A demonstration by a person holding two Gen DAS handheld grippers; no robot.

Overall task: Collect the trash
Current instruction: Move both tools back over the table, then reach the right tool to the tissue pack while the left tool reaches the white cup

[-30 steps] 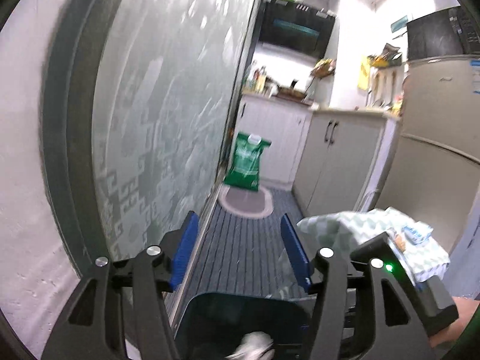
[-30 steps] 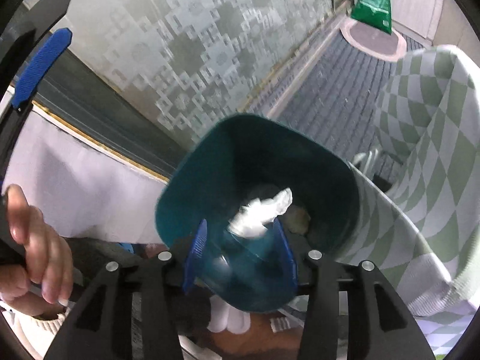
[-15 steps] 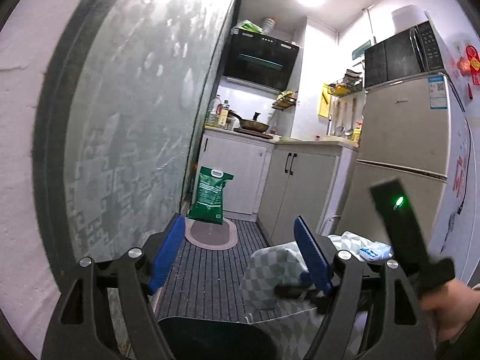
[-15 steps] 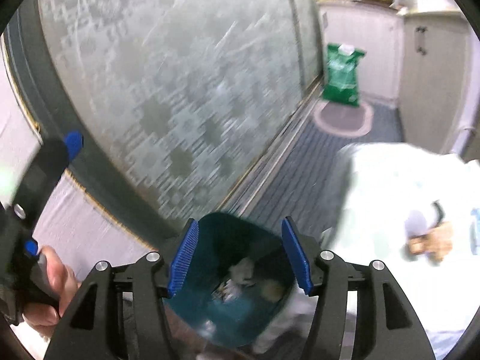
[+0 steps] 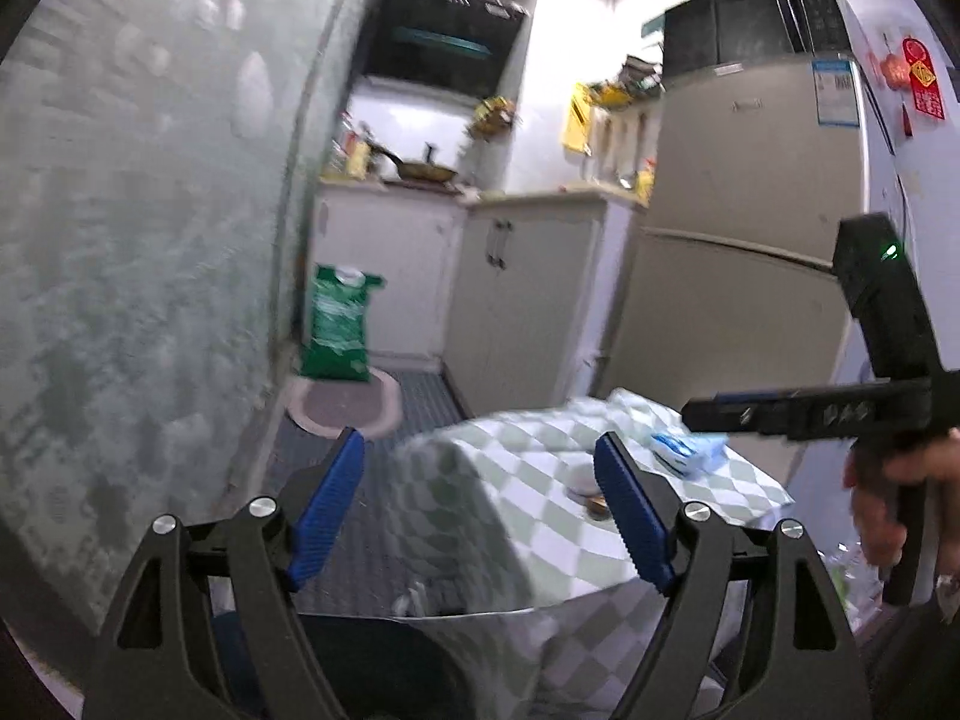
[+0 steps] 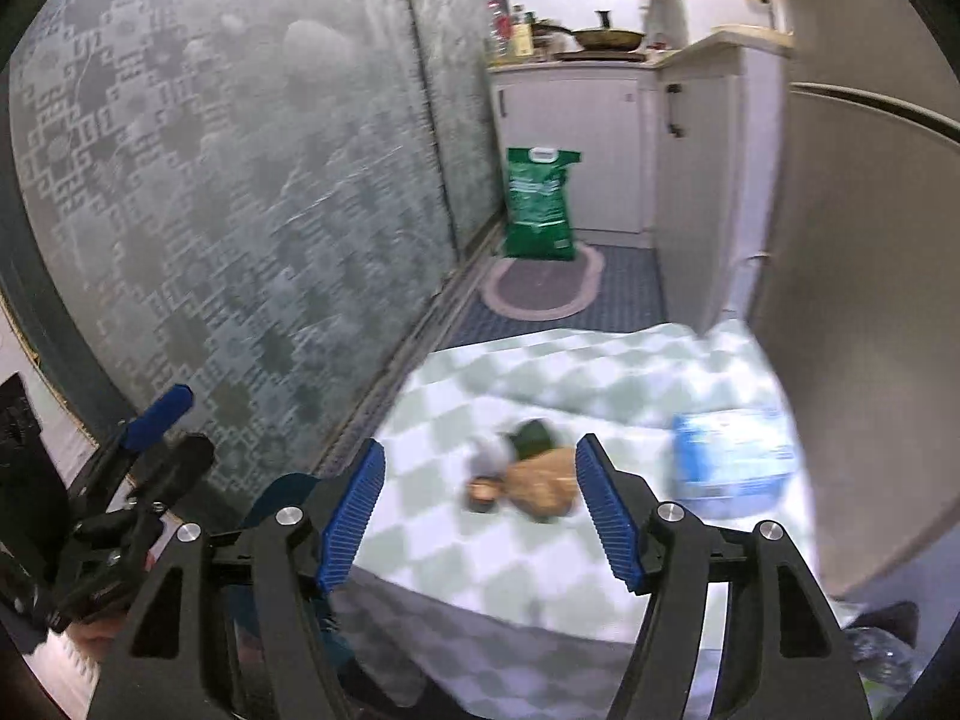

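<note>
Checkered cloth-covered table (image 6: 540, 546) under crumpled brown scrap (image 6: 543, 483), blue-ribbed hand-held gripper (image 6: 477, 516) agape.

No text legible in either view; motion blur and fisheye throughout.

Fridge (image 5: 744, 192): small dark brand mark on upper door, unreadable. Blue-and-white sticker (image 5: 835, 91) at top right corner of upper door, print too small. Red tags (image 5: 921, 79) on fridge side, characters present, not decipherable.

Green bag (image 6: 539, 204) on floor by cabinet: white label patch at top, pale lettering on front, blurred.

Blue-and-white packet (image 6: 729, 461) on checkered tablecloth (image 6: 456, 546), near right edge: printing smeared.
</note>
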